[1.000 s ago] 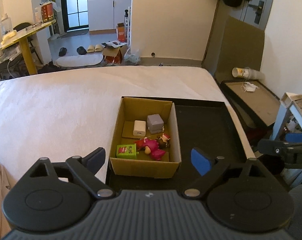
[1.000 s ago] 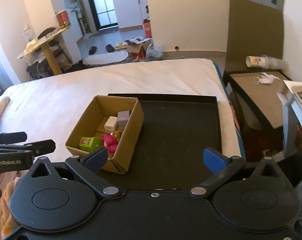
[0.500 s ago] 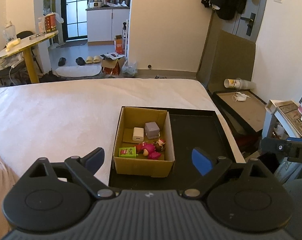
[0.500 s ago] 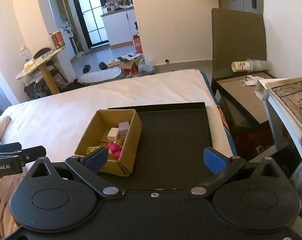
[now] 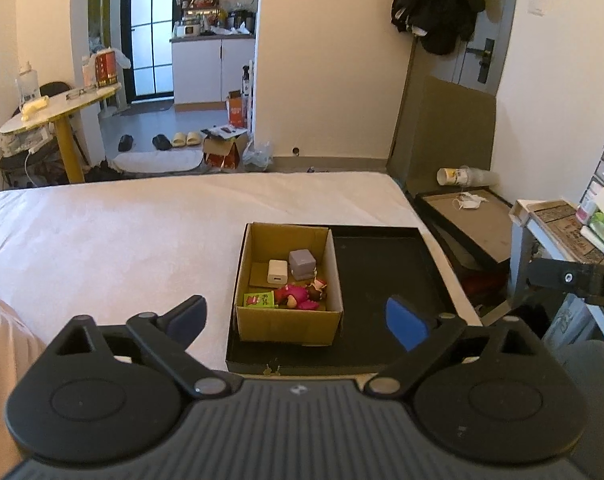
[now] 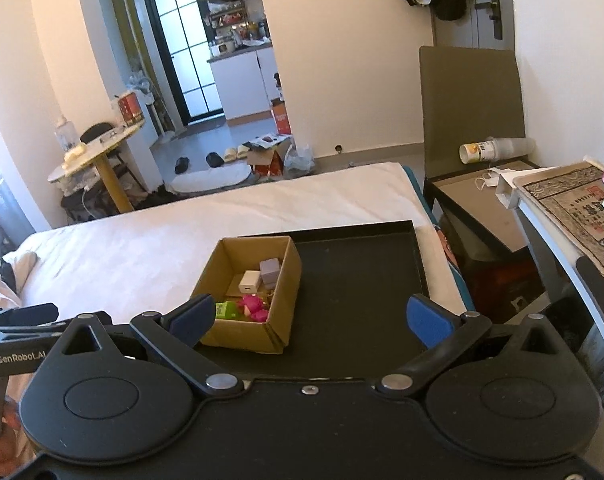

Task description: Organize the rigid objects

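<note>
On the bed (image 5: 122,240), a tray's (image 5: 381,344) left edge carried the box (image 5: 288,322) holding all four items; sorting appeared complete. Both grippers' (image 5: 296,316) (image 6: 307,318) jaws stood apart, empty.

In front of me an open cardboard box (image 5: 289,322) sits upright in the left part of a shallow black tray (image 5: 385,276). Inside it, toward the far end, a white charger cube (image 5: 278,272) stands just beside a grey cube (image 5: 302,264). At the near end a green block (image 5: 260,300) lies touching a pink doll (image 5: 300,294), which lies on its side.
</note>
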{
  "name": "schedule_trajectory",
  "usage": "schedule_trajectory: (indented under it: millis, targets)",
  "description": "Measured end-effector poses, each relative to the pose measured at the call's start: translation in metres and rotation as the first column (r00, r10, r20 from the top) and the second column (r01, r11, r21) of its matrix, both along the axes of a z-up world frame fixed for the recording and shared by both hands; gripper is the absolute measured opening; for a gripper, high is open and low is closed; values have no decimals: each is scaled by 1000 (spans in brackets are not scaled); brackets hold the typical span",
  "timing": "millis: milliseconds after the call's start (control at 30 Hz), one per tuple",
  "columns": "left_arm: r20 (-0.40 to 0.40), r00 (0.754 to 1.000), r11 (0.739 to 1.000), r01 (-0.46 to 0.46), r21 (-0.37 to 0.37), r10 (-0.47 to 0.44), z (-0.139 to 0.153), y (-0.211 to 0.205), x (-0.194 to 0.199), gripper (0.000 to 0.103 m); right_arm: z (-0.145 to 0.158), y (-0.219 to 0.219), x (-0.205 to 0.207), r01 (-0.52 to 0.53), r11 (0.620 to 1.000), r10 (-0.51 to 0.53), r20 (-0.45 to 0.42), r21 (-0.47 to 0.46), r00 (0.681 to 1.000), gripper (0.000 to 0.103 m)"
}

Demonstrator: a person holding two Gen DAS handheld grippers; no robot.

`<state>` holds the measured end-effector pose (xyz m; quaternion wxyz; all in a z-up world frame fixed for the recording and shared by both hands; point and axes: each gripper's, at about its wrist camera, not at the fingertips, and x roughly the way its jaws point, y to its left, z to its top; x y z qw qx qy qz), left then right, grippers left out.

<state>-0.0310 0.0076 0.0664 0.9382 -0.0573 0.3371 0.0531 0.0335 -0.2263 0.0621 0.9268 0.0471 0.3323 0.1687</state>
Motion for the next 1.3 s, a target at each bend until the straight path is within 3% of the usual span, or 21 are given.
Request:
schedule_trajectory:
  millis: [433,867,1300]
  targets:
    - [71,997,1000,7,24,-9,23,-5,-37,102,16,-5,-41,46,998,-43,70,-41,997,103]
    - [74,997,999,-2,46,-1,23,-5,-45,102,29,0,-63,28,998,-21,121,-51,992,103]
    - [82,997,999,7,48,-11,27,-6,-50,102,28,6,-68,34,998,-26,119,-62,993,103]
